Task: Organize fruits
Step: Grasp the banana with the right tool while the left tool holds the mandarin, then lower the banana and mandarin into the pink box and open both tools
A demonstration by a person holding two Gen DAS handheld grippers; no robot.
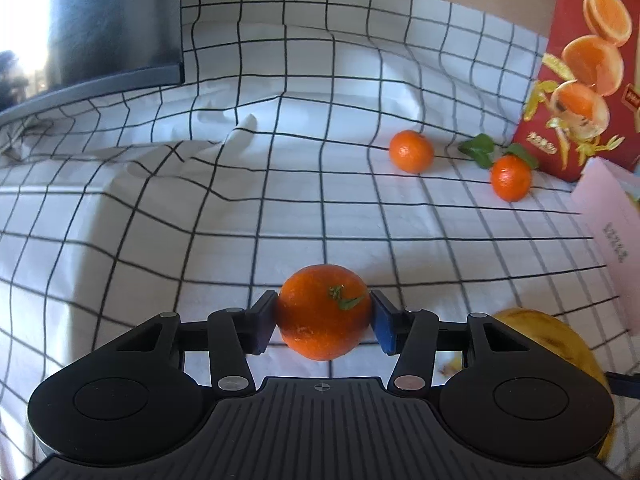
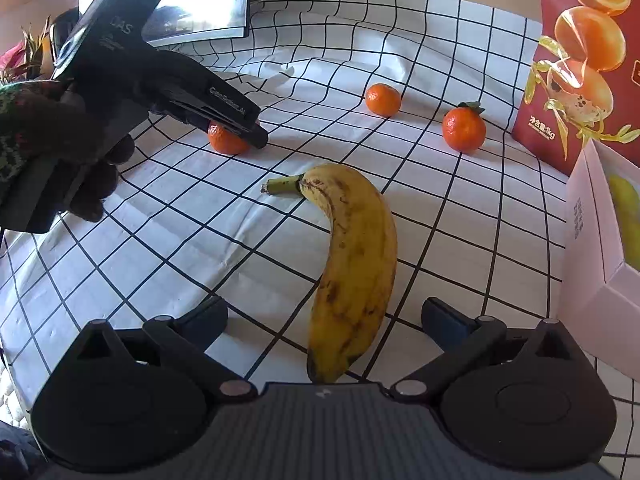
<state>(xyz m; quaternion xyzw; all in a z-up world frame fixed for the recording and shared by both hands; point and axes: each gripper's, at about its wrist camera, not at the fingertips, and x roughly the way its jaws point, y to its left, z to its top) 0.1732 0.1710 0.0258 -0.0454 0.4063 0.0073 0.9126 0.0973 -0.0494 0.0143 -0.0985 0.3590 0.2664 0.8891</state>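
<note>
A checked cloth (image 2: 420, 40) covers the surface, rumpled toward the back, where a red orange carton (image 2: 580, 60) stands upright at the right edge with a pale pink box (image 2: 592, 248) open just in front of it. A yellow fruit shows inside that box, though its kind cannot be made out.

A spotted banana (image 2: 352, 264) lies on the cloth, stem pointing away, its near end between the widely spread fingers of the right gripper (image 2: 324, 320), which touch nothing.

To the left, a person's gloved hand (image 2: 76, 152) holds the left gripper (image 1: 324, 316) down over a mandarin (image 1: 324, 312). The fingers bracket the fruit on both sides, the pads at or almost at the peel; whether they already press cannot be told, and the fruit appears to sit on the cloth.

Two more mandarins wait near the carton: a bare one (image 1: 412, 151) and a leafy one (image 1: 511, 178), slightly apart.

The step in hand looks like a pick of the near mandarin. Done well, the fingers would close gently across its widest part, centred, to avoid bruising or a roll-out, before lifting straight up. The pink box seems the likely destination.
</note>
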